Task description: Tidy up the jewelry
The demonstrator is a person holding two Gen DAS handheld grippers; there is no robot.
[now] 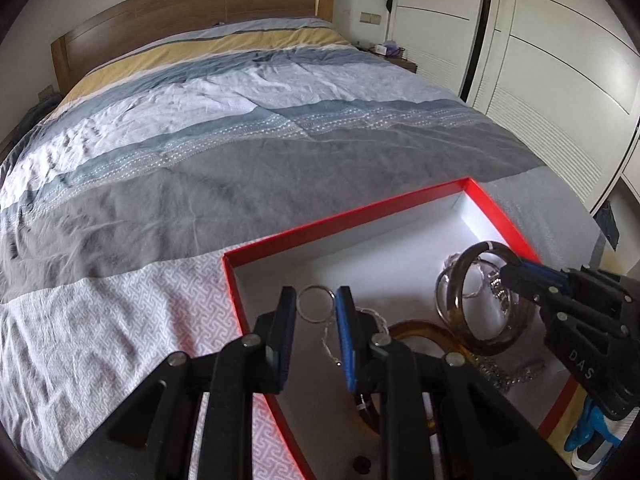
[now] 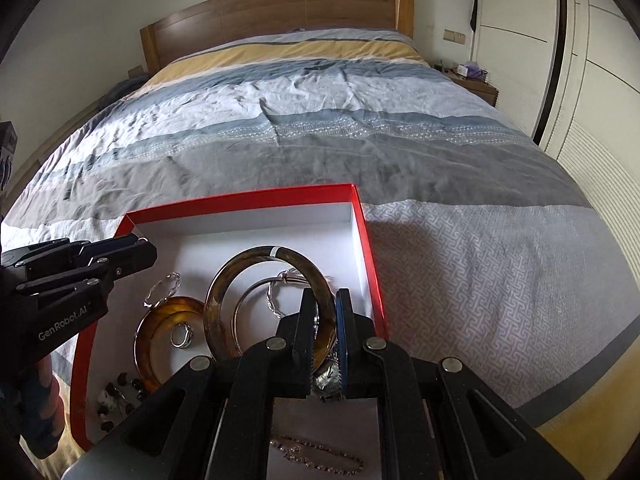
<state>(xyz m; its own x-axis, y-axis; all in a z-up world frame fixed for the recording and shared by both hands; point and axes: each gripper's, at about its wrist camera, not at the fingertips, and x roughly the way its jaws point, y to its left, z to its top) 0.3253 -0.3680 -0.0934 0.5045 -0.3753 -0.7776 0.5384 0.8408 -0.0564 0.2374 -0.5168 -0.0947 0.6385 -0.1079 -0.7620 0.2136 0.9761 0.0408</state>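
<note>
So most of the jewelry is already piled loose in the red box (image 2: 368,248) at lower centre; sorting is judged barely started. A brown bangle (image 2: 256,264) is held upright, pinched by the right gripper (image 2: 325,328), while the left gripper (image 1: 314,312) is spread over a thin silver ring (image 1: 316,304).

This is a bedroom in a home. A wide bed (image 2: 320,128) fills both views, made up with a striped duvet cover (image 1: 248,120) in grey, blue, white and yellow bands and backed by a wooden headboard (image 2: 280,16). Along the right wall stand tall white wardrobe doors (image 1: 560,72) (partly louvred), and a low wooden nightstand (image 2: 476,84) holding small items sits between them and the headboard.
</note>
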